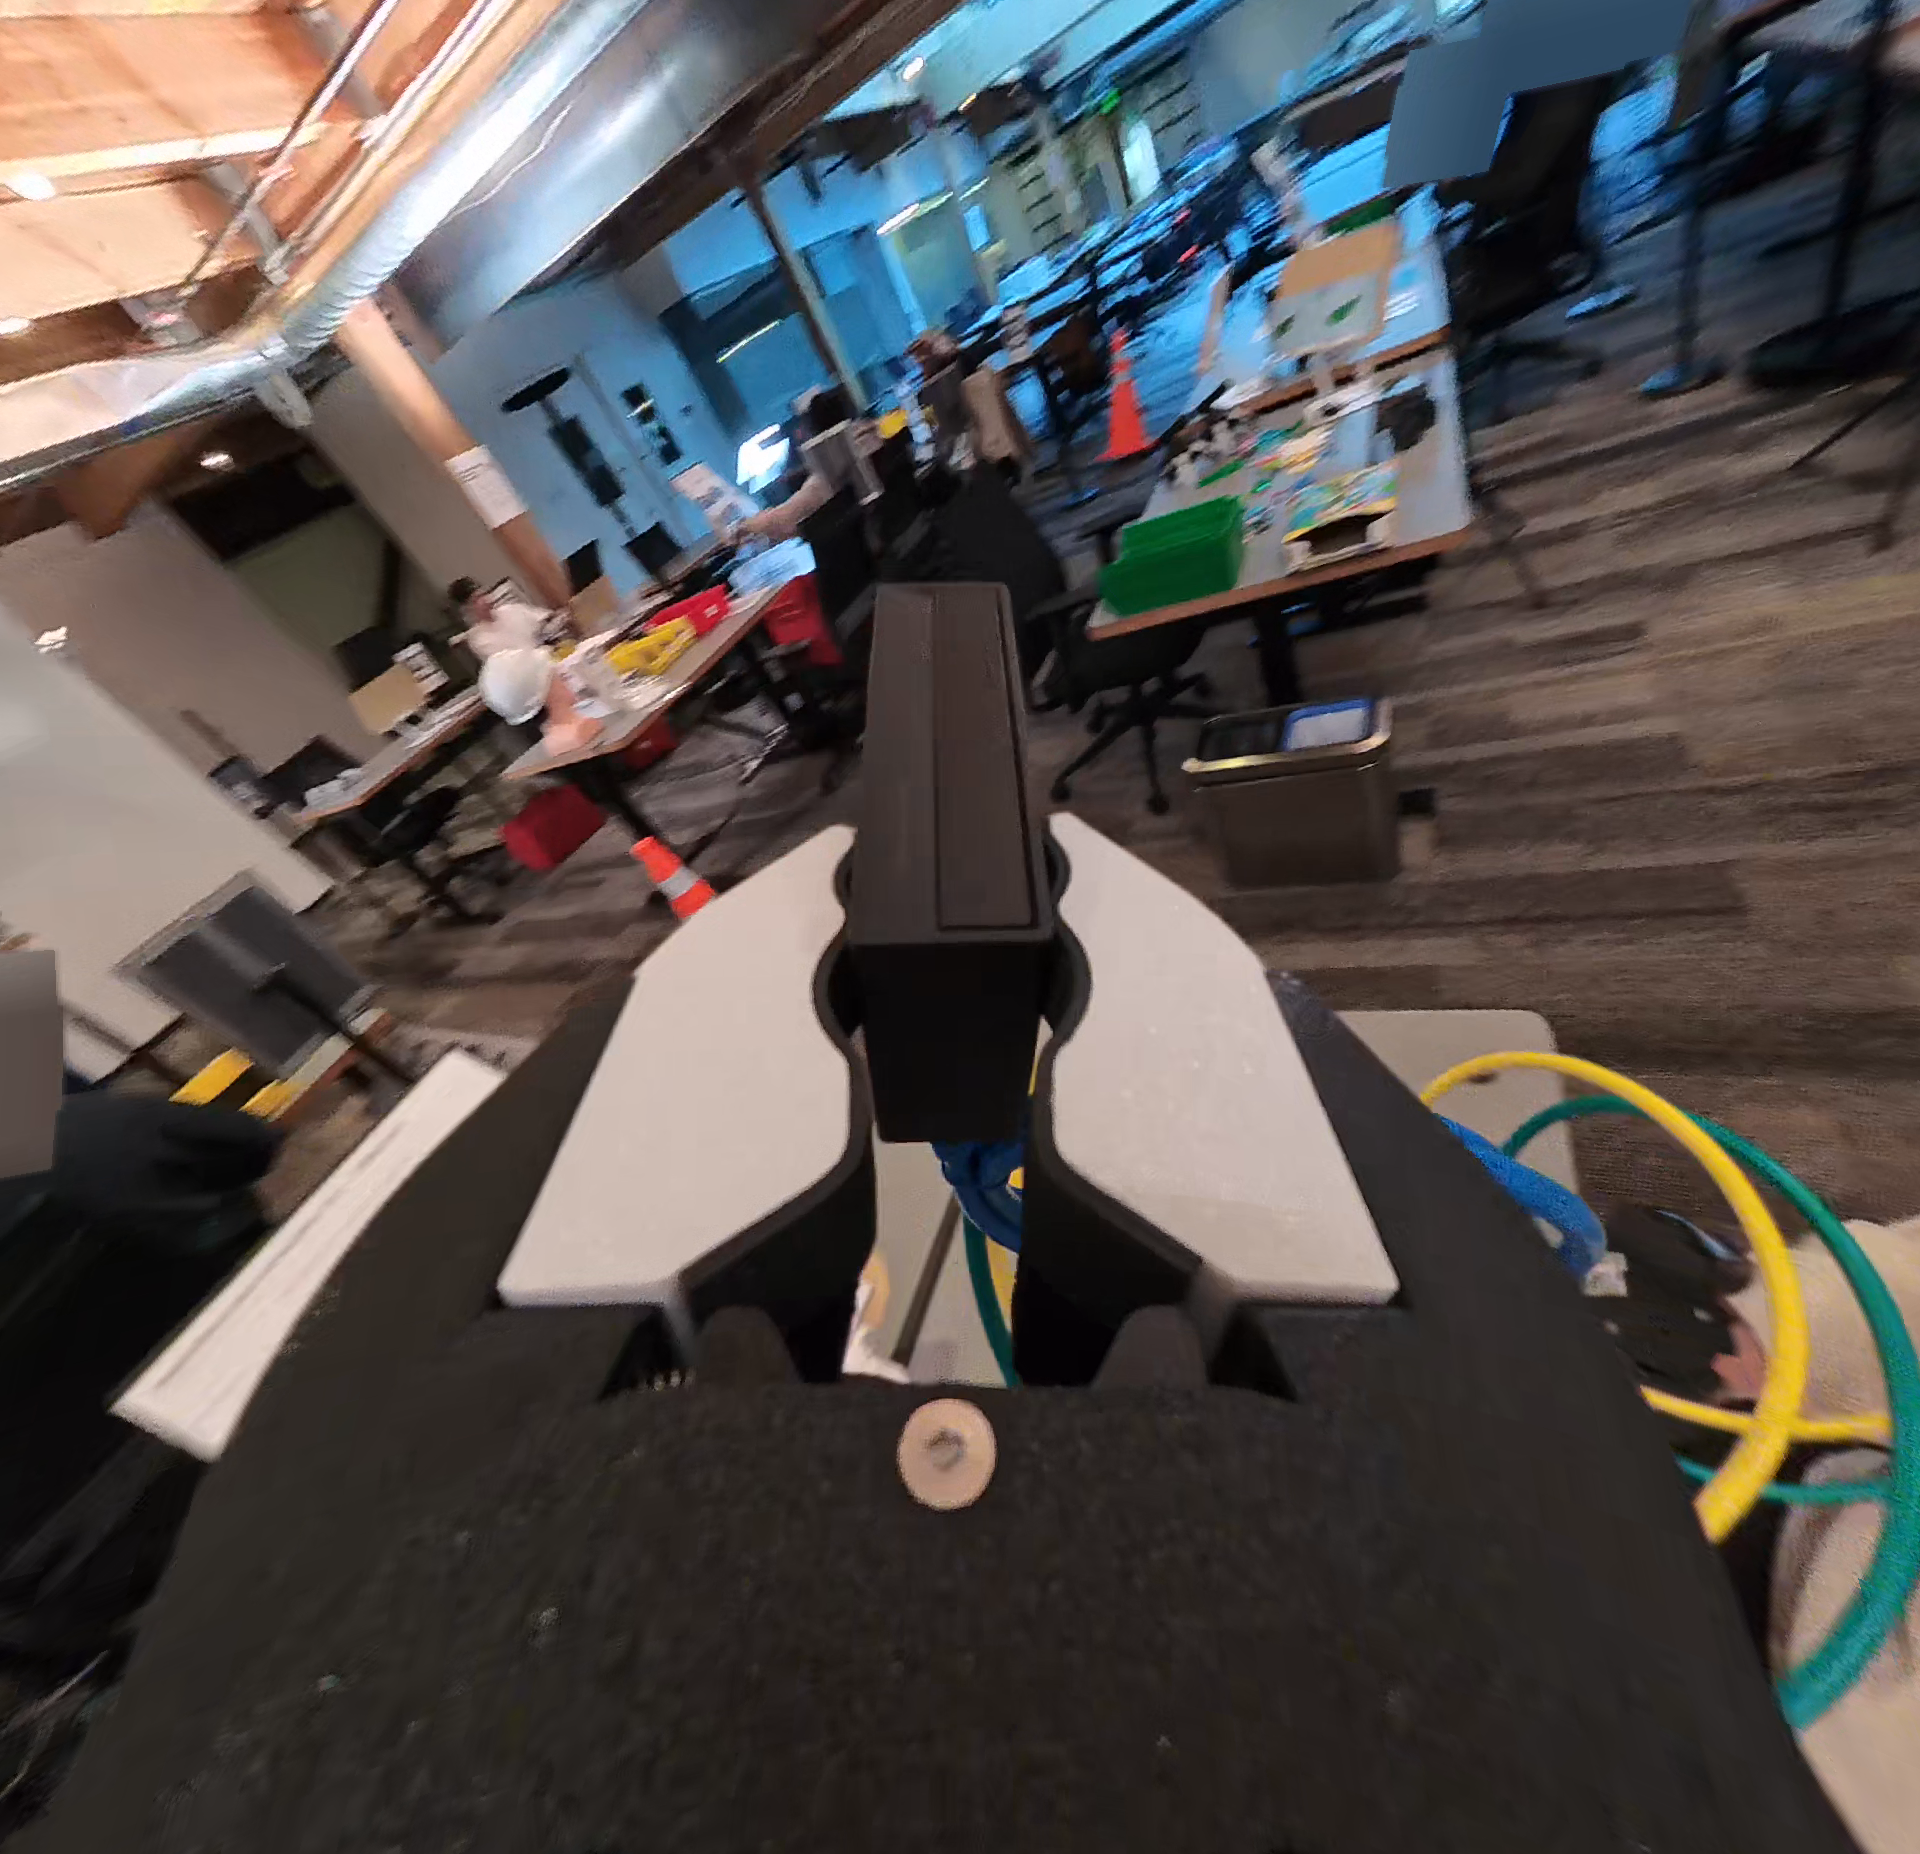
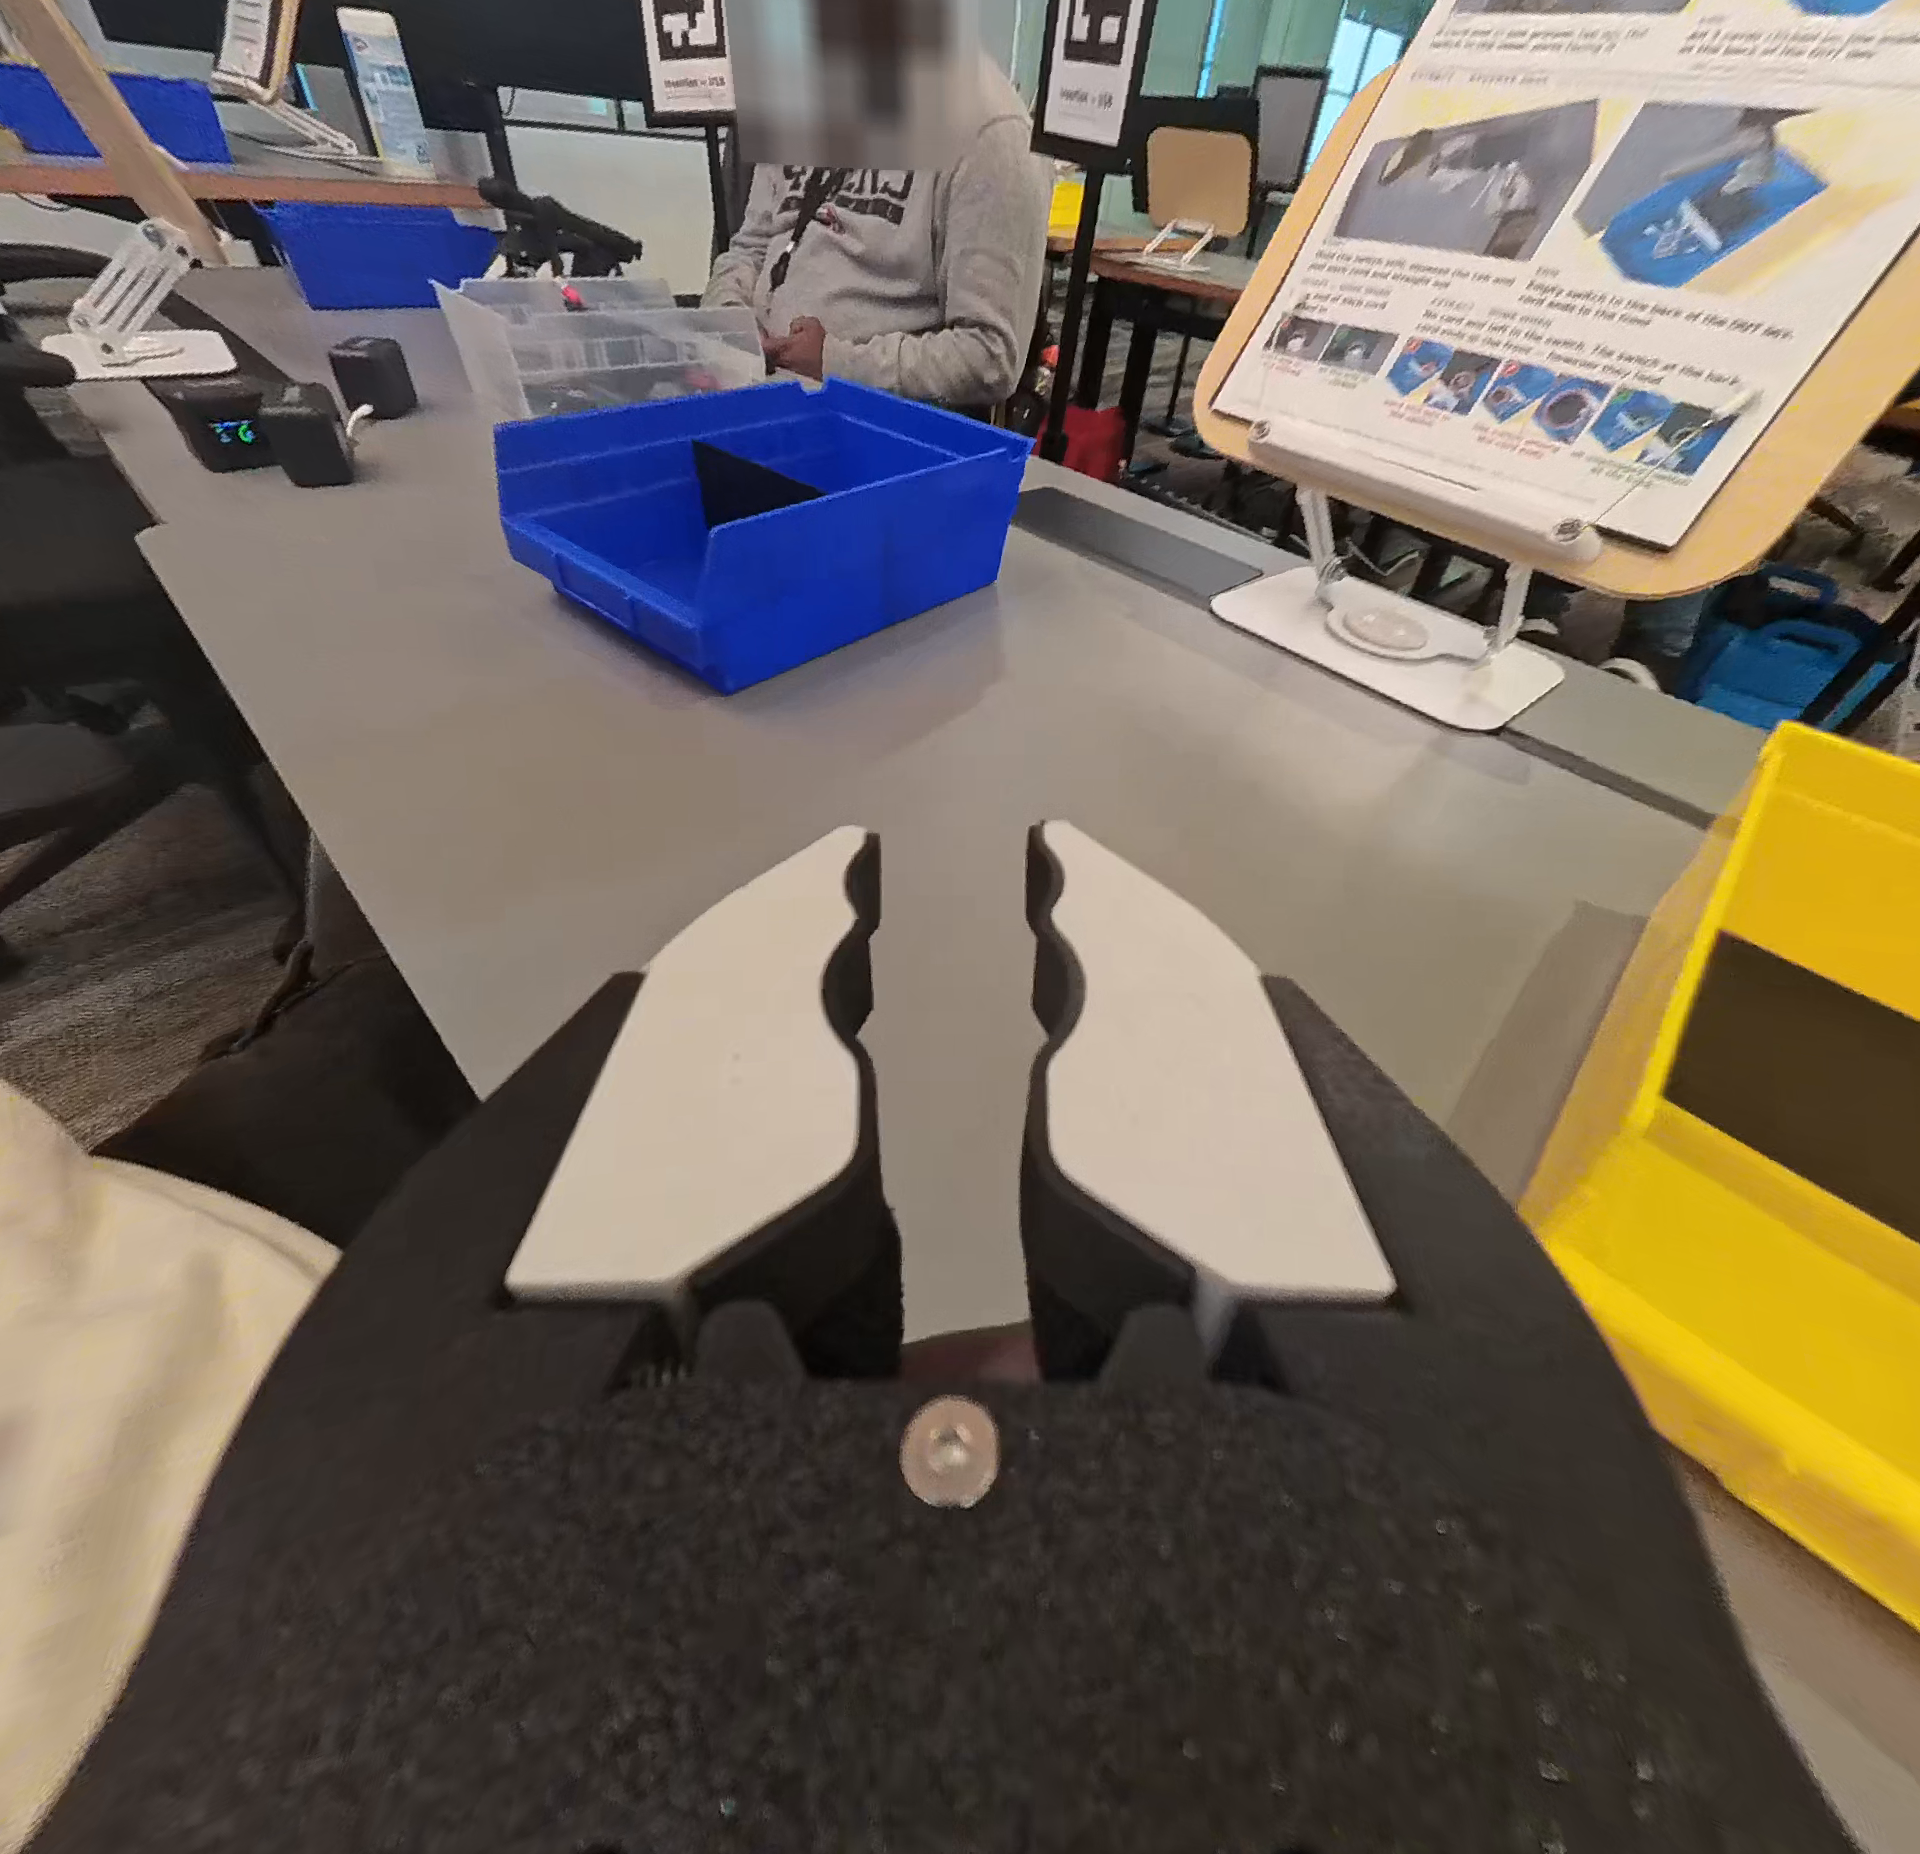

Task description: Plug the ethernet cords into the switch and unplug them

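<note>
My left gripper point(image 1: 951, 869) is shut on the black ethernet switch point(image 1: 945, 848), holding it lifted and pointing away over the room. A blue cord point(image 1: 987, 1186) hangs from the switch's near end between the fingers; whether it is plugged in is hidden. Yellow point(image 1: 1756, 1233) and green point(image 1: 1860, 1316) cords loop at the right over the grey table point(image 1: 1455, 1041), with a blue cord end point(image 1: 1538, 1207) beside them. My right gripper point(image 2: 951, 869) is open and empty, low over the grey table point(image 2: 623, 765). No cord or switch shows in the right wrist view.
A blue bin point(image 2: 758, 526) with a black divider stands mid-table ahead of the right gripper. A yellow bin point(image 2: 1766, 1181) is close on the right. An instruction board on a stand point(image 2: 1538, 277) is at back right. A person point(image 2: 883, 235) sits behind the table.
</note>
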Demonstrator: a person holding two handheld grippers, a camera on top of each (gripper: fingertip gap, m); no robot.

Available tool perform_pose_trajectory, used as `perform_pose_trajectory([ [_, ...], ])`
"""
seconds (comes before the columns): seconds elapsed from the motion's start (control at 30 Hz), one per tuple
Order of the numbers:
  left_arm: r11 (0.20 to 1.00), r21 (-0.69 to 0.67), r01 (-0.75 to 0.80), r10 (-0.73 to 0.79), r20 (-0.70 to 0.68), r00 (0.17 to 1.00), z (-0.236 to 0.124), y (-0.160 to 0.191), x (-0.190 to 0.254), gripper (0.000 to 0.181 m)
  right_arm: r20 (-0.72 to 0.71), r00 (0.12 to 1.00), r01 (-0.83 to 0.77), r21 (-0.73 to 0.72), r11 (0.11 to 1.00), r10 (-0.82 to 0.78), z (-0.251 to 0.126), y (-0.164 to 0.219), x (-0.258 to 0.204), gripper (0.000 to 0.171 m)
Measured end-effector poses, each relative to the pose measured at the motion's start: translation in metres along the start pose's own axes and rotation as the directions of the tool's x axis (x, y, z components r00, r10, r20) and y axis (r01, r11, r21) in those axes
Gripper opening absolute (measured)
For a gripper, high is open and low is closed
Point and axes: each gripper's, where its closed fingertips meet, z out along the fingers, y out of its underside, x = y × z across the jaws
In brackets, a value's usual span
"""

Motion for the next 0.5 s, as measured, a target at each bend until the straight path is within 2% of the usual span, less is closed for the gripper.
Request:
perform_pose_trajectory([
  [0.13, 0.992, 0.098, 0.077, -0.059, -0.171, 0.983, 0.011, 0.038, 0.014, 0.029, -0.019, 0.995, -0.093, 0.045, 0.995, 0.094, -0.010, -0.005, 0.021, 0.027],
  [0.33, 0.949, 0.126, 0.289, -0.222, -0.386, 0.895, 0.042, 0.144, 0.016, 0.029, -0.073, 0.934, -0.333, 0.174, 0.927, 0.350, -0.034, -0.009, 0.080, 0.030],
  [0.4, 0.924, 0.123, 0.361, -0.262, -0.482, 0.836, 0.054, 0.181, 0.025, 0.029, -0.056, 0.938, -0.321, 0.224, 0.920, 0.341, -0.036, -0.025, 0.088, 0.031],
  [0.5, 0.870, 0.114, 0.479, -0.317, -0.615, 0.722, 0.071, 0.229, 0.043, 0.029, -0.051, 0.976, -0.189, 0.290, 0.938, 0.212, -0.029, -0.066, 0.096, 0.031],
])
